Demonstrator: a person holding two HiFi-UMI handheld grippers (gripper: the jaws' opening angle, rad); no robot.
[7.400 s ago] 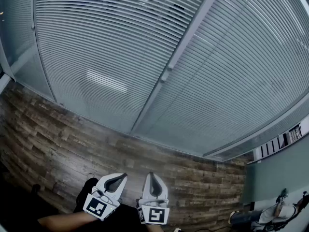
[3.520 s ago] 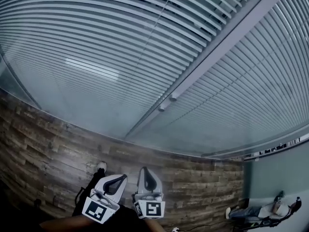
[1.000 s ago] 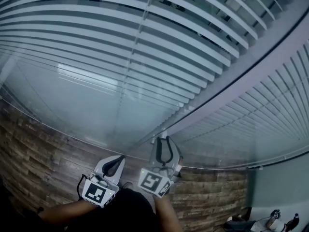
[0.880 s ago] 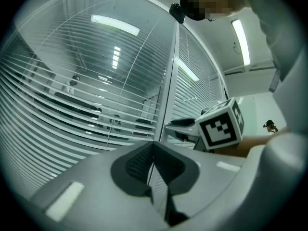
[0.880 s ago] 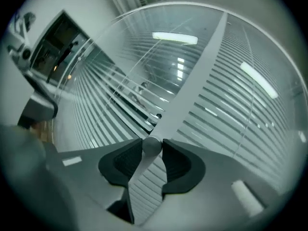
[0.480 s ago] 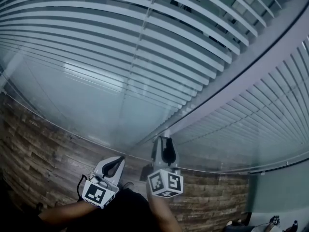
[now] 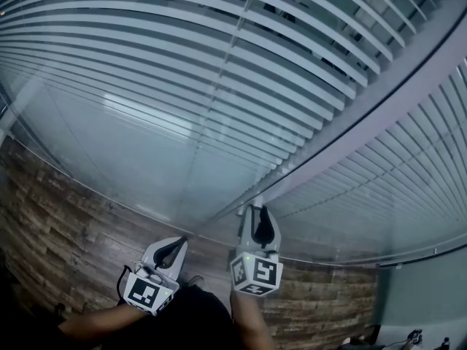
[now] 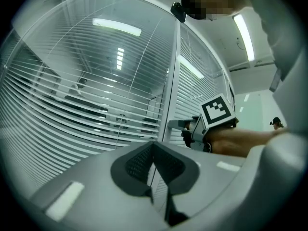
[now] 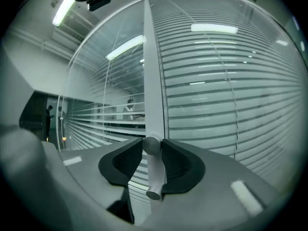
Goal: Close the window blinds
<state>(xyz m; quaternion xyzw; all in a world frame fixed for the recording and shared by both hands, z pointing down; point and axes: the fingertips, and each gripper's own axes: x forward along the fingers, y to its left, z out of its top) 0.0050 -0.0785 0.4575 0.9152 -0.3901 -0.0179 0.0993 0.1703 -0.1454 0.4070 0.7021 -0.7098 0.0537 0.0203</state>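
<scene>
Right gripper view first, and the right gripper has its jaws clamped on the knob. That's a short silver peg standing out from the frame between two panes. The jaws have just been closing, and now both dark pads press on the knob's round end, one from each side. To the right of the frame the blinds lie in flat pale bands. To the left the slats stand apart, and a lit room shows through the gaps.

Up to the head view: the right gripper reaches forward with its tips right at the foot of the frame, and its marker cube faces the camera. The left gripper sits lower and to the left, well short of the glass and over the wood floor. Its jaw tips are together, with nothing in them. The blinds fill the upper picture, with dark gaps between the slats.

Left gripper view confirms it: the left gripper is closed and empty, its tips meeting in front of the frame. Off to its right, the right gripper is on the frame, cube up, with a bare forearm behind it. The blinds on the left pane show dark see-through strips.
</scene>
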